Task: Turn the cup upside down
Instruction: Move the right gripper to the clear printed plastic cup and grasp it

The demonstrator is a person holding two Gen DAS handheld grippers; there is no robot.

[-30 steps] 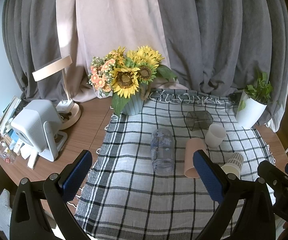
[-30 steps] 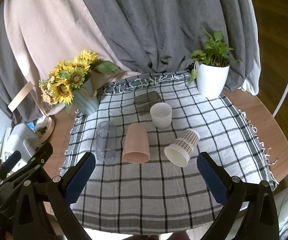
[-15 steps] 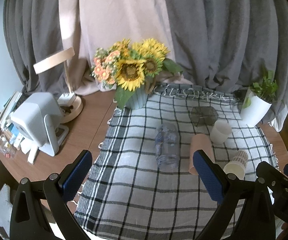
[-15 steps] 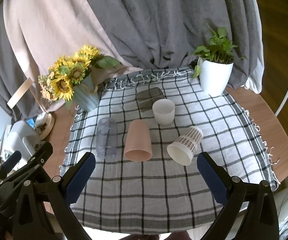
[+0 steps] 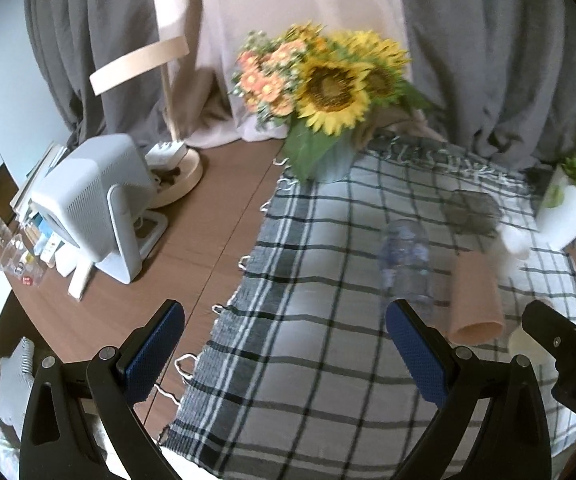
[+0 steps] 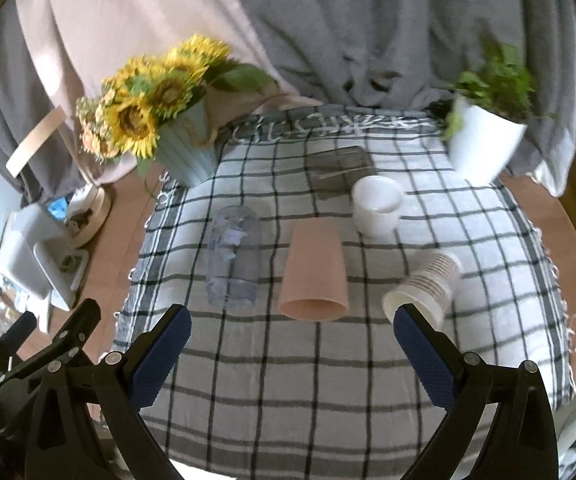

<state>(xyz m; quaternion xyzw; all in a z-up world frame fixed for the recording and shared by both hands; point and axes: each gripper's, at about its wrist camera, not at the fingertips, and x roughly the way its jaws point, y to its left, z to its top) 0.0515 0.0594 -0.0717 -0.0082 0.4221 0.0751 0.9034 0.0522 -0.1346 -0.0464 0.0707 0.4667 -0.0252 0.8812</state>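
Note:
Several cups lie on a checked cloth (image 6: 328,380). A clear plastic cup (image 6: 233,258) lies on its side at the left, a pink cup (image 6: 315,276) lies on its side in the middle, and a patterned paper cup (image 6: 428,284) lies on its side at the right. A white cup (image 6: 376,205) stands upright behind them, with a dark glass cup (image 6: 338,166) on its side further back. My right gripper (image 6: 288,344) is open and empty, just short of the pink cup. My left gripper (image 5: 283,348) is open and empty over the cloth's left part; the clear cup (image 5: 406,260) and pink cup (image 5: 474,296) lie ahead to its right.
A sunflower vase (image 6: 185,152) stands at the cloth's back left and a white plant pot (image 6: 484,148) at the back right. A white speaker-like device (image 5: 95,204), a lamp (image 5: 167,120) and small clutter sit on the wooden table (image 5: 207,220) left of the cloth. Curtains hang behind.
Both grippers have moved forward and lower toward the table, so the cups look larger. The left view has swung left. Both stay open and empty.

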